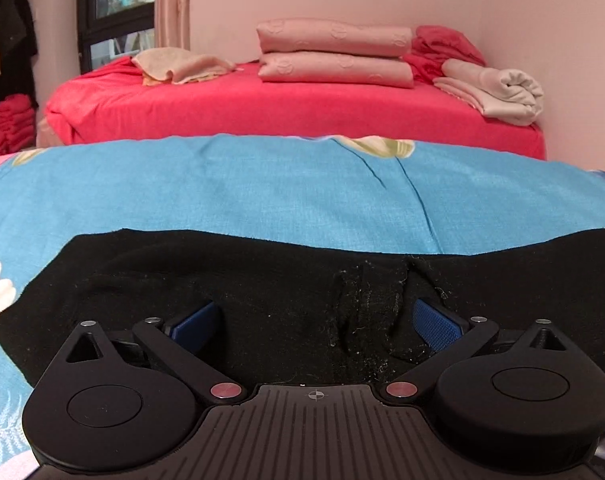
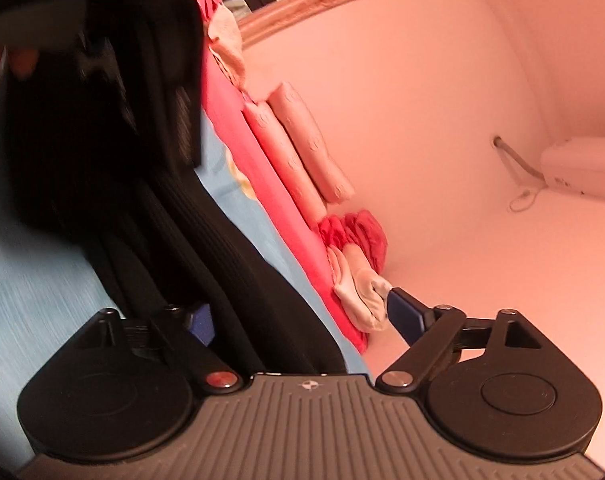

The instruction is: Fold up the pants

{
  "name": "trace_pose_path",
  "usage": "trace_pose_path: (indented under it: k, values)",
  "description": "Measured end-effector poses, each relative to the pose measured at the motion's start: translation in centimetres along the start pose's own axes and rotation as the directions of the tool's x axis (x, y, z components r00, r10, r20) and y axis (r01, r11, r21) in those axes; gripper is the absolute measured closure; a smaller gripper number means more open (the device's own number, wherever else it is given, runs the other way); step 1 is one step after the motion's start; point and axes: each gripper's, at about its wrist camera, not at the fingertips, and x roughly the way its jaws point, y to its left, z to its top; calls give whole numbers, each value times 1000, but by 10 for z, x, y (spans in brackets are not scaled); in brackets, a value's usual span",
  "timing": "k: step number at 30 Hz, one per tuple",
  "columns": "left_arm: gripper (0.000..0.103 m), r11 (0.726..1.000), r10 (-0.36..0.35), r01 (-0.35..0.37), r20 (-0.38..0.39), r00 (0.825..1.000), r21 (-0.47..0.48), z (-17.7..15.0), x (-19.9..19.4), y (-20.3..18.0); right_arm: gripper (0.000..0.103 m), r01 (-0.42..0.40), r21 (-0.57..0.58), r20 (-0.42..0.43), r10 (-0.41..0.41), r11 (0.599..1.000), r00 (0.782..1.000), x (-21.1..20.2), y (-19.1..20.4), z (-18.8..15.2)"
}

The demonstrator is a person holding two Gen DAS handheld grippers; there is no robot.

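Black pants (image 1: 262, 276) lie across a blue floral sheet (image 1: 242, 184), spread left to right, with a rumpled seam area near the middle right. My left gripper (image 1: 316, 322) is open, low over the pants, its blue pads (image 1: 436, 326) wide apart on either side of the fabric. In the right wrist view the camera is rolled sideways and the picture is blurred. My right gripper (image 2: 302, 320) is open, with black ribbed pants fabric (image 2: 206, 240) running between its fingers; the left pad (image 2: 202, 326) is partly hidden behind the cloth.
A red bed (image 1: 262, 108) behind carries folded pink blankets (image 1: 334, 54), a beige towel (image 1: 182, 66), red cloth and a rolled cream blanket (image 1: 498, 92). Window, curtain and hanging clothes at left. Pink walls; an air conditioner (image 2: 582, 168) shows in the right wrist view.
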Motion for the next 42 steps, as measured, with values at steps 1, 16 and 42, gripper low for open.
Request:
trace_pose_path:
  k: [1,16,42]
  values:
    - [0,1000,2,-2,1,1000,4,-1,0,-1,13,14,-2,-4,-14,1000,1000,1,-4,-7]
    - [0,1000,-1,1,4,1000,11,0,0,-4,20,33,164,-160,-6,986,987,24,-56,-46]
    - [0,1000,-12,12,1,1000,8,2,0,-3,32,-292,749,-81,520,594,850,82,-131,-38]
